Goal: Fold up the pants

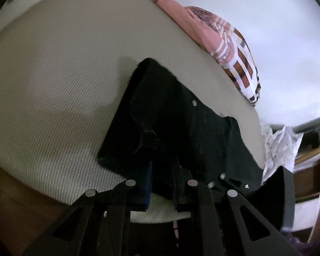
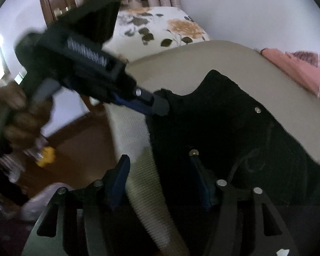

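Black pants (image 1: 181, 117) lie on a beige ribbed mattress (image 1: 64, 85), reaching its near edge; a metal button (image 1: 194, 102) shows on them. My left gripper (image 1: 161, 179) is shut on the pants' near edge, with black cloth pinched between the blue pads. In the right wrist view the left gripper (image 2: 162, 106) bites the left corner of the pants (image 2: 224, 117), and a person's hand (image 2: 17, 115) holds its handle. My right gripper (image 2: 160, 177) stands open at the mattress (image 2: 202, 59) edge, its fingers (image 2: 119, 179) apart, one on the bed's side and one over the black cloth.
A pink patterned blanket (image 1: 224, 42) lies along the far side of the bed. A floral pillow (image 2: 170, 29) and a dark wooden headboard (image 2: 51, 0) stand at the far left. Crumpled white plastic (image 1: 281, 145) sits beyond the bed at the right. Brown wood (image 2: 79, 140) shows below the mattress.
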`<act>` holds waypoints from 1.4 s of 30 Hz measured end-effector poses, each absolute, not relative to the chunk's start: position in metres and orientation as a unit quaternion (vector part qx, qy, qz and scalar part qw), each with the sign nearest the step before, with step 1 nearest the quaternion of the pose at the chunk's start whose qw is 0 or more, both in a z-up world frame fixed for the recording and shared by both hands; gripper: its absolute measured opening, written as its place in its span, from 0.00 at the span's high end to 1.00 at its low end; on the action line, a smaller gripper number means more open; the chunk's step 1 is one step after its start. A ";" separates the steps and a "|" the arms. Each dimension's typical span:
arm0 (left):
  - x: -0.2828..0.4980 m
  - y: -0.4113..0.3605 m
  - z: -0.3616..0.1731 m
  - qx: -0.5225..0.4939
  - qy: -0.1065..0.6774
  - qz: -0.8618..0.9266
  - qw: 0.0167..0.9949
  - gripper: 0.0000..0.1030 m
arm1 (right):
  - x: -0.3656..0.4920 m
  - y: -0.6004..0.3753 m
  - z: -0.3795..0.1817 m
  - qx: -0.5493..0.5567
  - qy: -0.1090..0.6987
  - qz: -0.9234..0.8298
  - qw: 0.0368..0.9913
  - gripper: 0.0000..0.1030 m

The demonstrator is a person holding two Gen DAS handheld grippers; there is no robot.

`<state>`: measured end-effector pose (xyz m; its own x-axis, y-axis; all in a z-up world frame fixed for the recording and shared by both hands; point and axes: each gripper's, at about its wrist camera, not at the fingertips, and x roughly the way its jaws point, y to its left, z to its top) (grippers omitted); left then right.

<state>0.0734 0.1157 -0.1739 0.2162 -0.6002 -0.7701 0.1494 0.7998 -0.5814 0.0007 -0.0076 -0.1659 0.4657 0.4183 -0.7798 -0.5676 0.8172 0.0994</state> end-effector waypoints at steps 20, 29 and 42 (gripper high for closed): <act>0.066 0.201 -0.195 -0.249 0.553 -0.203 0.768 0.97 | -0.007 0.000 -0.176 -0.136 0.386 0.249 0.878 0.92; 0.076 0.154 -0.191 -0.272 0.569 -0.294 0.718 0.79 | -0.012 0.006 -0.173 -0.129 0.383 0.241 0.882 0.92; 0.079 0.179 -0.203 -0.207 0.519 -0.232 0.796 0.94 | -0.024 0.022 -0.186 -0.185 0.348 0.221 0.892 0.90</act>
<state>0.0795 0.1792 -0.2027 0.3541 -0.5843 -0.7302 0.1548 0.8066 -0.5704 -0.0244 0.0220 -0.1855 0.6603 0.2655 -0.7025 -0.5230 0.8339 -0.1764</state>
